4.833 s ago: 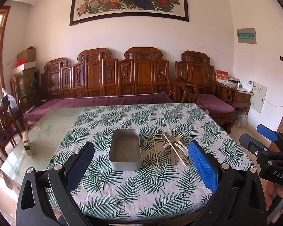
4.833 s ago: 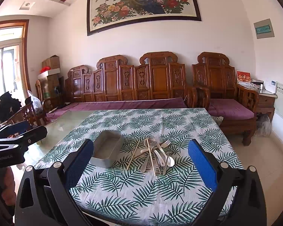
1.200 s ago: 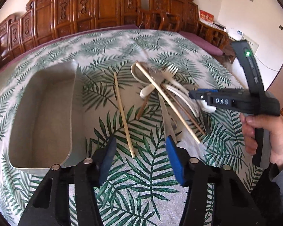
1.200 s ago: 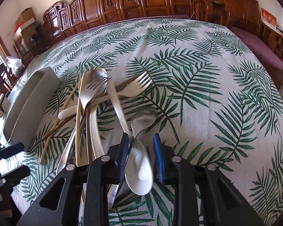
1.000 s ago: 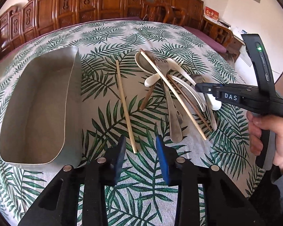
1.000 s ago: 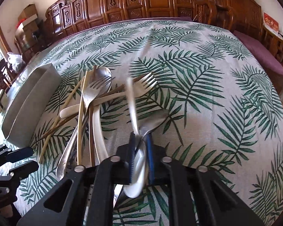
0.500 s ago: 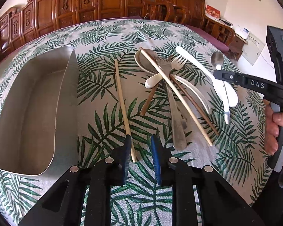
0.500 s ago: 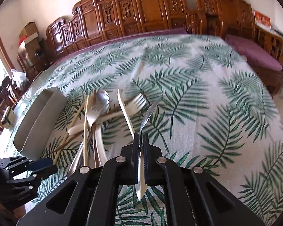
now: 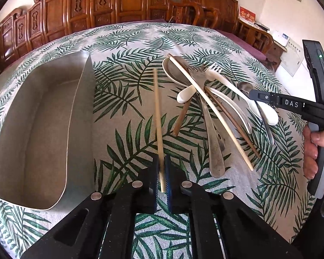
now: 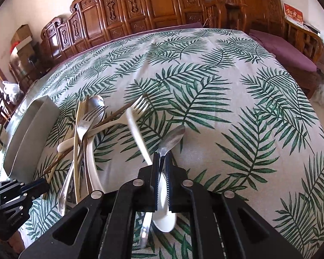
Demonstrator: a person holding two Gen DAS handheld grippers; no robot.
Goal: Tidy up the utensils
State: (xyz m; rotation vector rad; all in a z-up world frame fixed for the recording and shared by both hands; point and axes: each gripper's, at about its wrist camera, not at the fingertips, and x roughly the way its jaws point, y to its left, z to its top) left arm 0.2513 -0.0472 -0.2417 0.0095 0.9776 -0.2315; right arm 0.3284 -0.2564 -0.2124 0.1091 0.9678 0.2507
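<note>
My left gripper (image 9: 161,161) is shut on one end of a pale wooden chopstick (image 9: 157,116) that points away over the leaf-print tablecloth. An empty metal tray (image 9: 38,129) lies to its left. My right gripper (image 10: 162,157) is shut on a white spoon (image 10: 140,138) and a metal spoon (image 10: 172,139) together, held above the cloth. It also shows at the right of the left wrist view (image 9: 257,96). A pile of forks, spoons and chopsticks (image 9: 205,99) lies right of the tray; it also shows in the right wrist view (image 10: 86,129).
The table (image 10: 226,86) carries a leaf-print cloth; its right edge drops to the floor. A carved wooden bench (image 10: 162,6) with purple cushions runs behind it. The tray also shows at far left in the right wrist view (image 10: 26,133).
Both grippers came down from a wide view to the pile. The right one shut on the two spoons and lifted them. The left one closed from open onto the chopstick's end.
</note>
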